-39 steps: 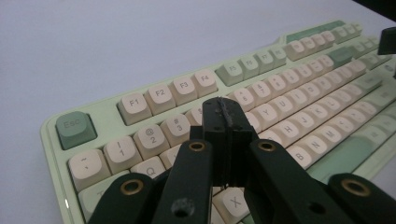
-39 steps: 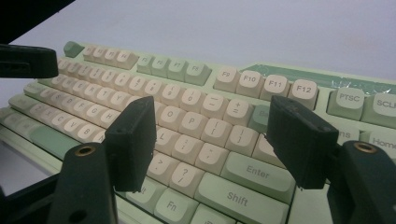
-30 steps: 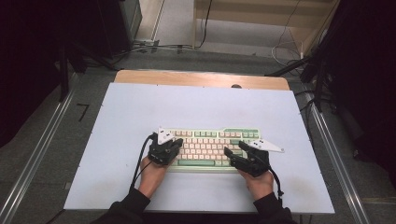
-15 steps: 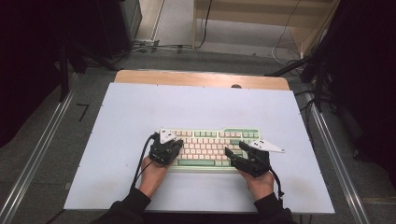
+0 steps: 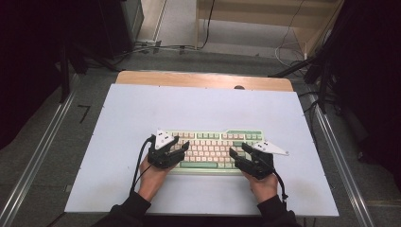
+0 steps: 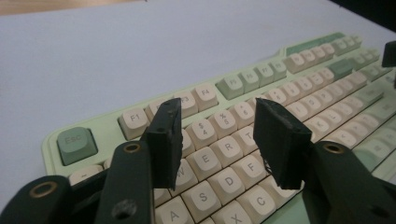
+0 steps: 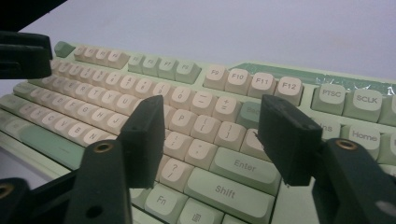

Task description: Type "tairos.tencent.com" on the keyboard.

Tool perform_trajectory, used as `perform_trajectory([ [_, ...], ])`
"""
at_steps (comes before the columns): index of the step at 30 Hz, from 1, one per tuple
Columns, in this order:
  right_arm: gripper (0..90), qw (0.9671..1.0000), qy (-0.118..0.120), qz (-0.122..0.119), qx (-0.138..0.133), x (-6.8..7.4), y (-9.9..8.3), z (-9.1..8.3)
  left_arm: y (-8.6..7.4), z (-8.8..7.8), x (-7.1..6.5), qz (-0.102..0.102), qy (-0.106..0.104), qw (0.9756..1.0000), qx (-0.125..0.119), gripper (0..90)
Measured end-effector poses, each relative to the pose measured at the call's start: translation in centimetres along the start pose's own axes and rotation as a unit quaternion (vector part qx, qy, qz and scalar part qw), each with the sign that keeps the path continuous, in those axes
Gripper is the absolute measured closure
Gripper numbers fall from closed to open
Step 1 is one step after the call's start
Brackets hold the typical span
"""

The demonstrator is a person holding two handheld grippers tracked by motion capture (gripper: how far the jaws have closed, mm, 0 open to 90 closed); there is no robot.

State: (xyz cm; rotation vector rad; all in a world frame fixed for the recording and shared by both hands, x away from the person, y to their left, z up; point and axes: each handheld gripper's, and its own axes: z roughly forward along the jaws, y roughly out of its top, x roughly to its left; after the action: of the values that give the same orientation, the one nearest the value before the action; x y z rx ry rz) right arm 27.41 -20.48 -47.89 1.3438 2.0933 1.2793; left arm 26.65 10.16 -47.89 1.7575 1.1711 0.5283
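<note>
So, typing on the keyboard (image 5: pixel 215 150) looks to be underway, but how far along I can't tell — no key shows as visibly pressed and nothing on the board marks progress. It sits flat on the white table (image 5: pixel 142 113), near the person's edge, both grippers over it. Left gripper (image 6: pixel 217 140) hovers over the left letter block, around E, R, D, F — jaws have just been opening, now roughly half apart, nothing between them, and whether the tips touch a key is unclear. Right gripper (image 7: pixel 210 135) is over the punctuation keys beside Enter — jaws have just been closing, a gap remains, gripping nothing.
</note>
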Motion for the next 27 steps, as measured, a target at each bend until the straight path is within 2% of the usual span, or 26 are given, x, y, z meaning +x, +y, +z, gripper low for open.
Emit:
perform_trajectory([
  [5, 58.5, 0.9999, 0.003, -0.010, -0.001, 0.4, 0.0, 0.2, -0.2, -0.8, 0.2, -0.011, 0.004, 0.9999, -0.013, 47.7],
  [8, 69.0, 0.9998, 0.013, -0.015, -0.001, 0.7, 0.1, 0.5, -0.5, -1.1, 0.5, -0.018, 0.011, 0.9997, -0.012, 46.1],
  [15, 85.5, 0.9985, 0.040, -0.037, 0.007, 1.9, 0.4, 1.5, -1.0, -2.1, 1.2, -0.029, 0.029, 0.9991, -0.012, 43.1],
  [22, 87.5, 0.9955, 0.061, -0.071, 0.014, 3.5, 0.6, 2.5, -1.7, -3.1, 1.7, -0.040, 0.045, 0.9981, -0.013, 43.0],
  [27, 87.5, 0.9937, 0.072, -0.083, 0.020, 4.5, 0.7, 3.2, -2.1, -4.0, 2.2, -0.045, 0.058, 0.9972, -0.015, 43.0],
])
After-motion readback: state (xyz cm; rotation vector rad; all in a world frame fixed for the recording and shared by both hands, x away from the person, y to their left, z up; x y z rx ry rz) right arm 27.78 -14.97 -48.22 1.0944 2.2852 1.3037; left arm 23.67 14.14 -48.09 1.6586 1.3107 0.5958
